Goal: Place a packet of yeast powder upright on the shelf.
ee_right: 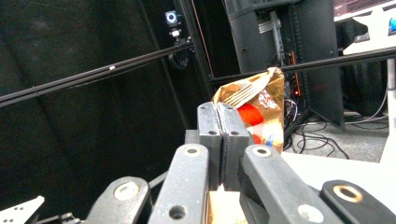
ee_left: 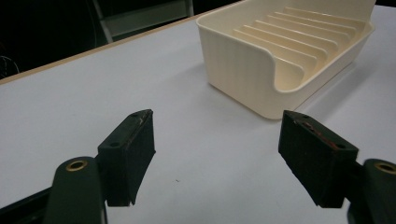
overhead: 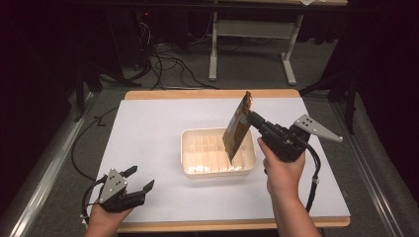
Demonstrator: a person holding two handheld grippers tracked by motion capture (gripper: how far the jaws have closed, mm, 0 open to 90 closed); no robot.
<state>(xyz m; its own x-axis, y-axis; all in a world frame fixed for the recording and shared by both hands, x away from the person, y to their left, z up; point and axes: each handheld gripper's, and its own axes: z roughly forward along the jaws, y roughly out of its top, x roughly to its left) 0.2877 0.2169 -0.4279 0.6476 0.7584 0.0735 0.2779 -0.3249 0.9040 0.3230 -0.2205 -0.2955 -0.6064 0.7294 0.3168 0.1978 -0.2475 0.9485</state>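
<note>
High view, snack bag (overhead: 238, 129) pinched btwn right gripper (overhead: 253, 118) jaws

Black two-jaw left gripper (overhead: 140, 181), black right gripper (overhead: 253, 118), grey three-cornered plates, brass-ringed screw holes, trailing black cables

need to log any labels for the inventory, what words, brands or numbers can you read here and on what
No text can be read.
gold snack bag held in the right tongs: red and white print, too blurred to read.
cream ribbed tray: no marking visible.
left tongs: no label visible.
</note>
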